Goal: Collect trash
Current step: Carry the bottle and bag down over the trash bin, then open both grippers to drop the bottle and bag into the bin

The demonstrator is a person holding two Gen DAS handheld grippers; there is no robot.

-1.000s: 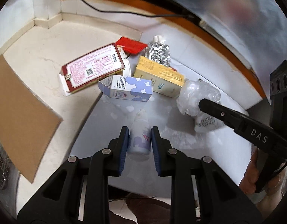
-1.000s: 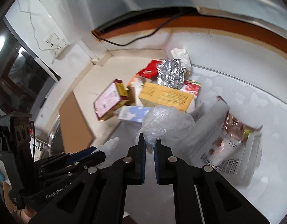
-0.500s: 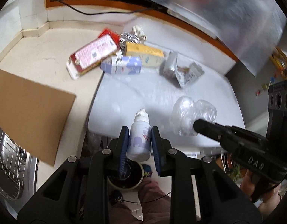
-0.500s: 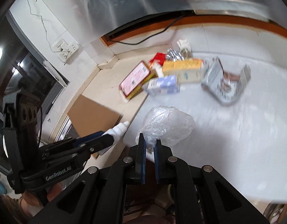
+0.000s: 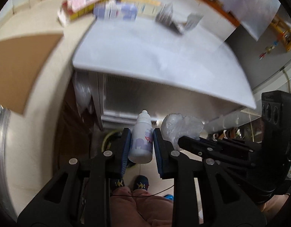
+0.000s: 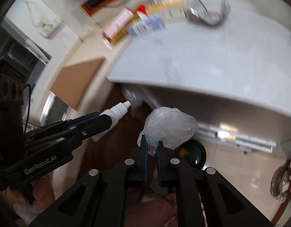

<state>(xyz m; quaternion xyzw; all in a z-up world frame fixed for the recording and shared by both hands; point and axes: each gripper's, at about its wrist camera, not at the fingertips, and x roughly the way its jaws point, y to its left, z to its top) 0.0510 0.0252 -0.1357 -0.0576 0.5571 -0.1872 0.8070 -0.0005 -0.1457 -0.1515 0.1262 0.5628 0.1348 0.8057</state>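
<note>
White countertop behind, left tongs ("GenRobot.AI") pinching dropper bottle, right tongs pinching crumpled plastic

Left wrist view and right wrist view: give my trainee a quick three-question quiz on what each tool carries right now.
1. True or false: the left tool is shut on a small white dropper bottle.
2. What does the right tool grip? A) a yellow box B) a crumpled clear plastic bag C) a foil wrapper
3. Fill in: the boxes left on the white countertop lie at its ____ edge.

Key: 1 true; 2 B; 3 far
</note>
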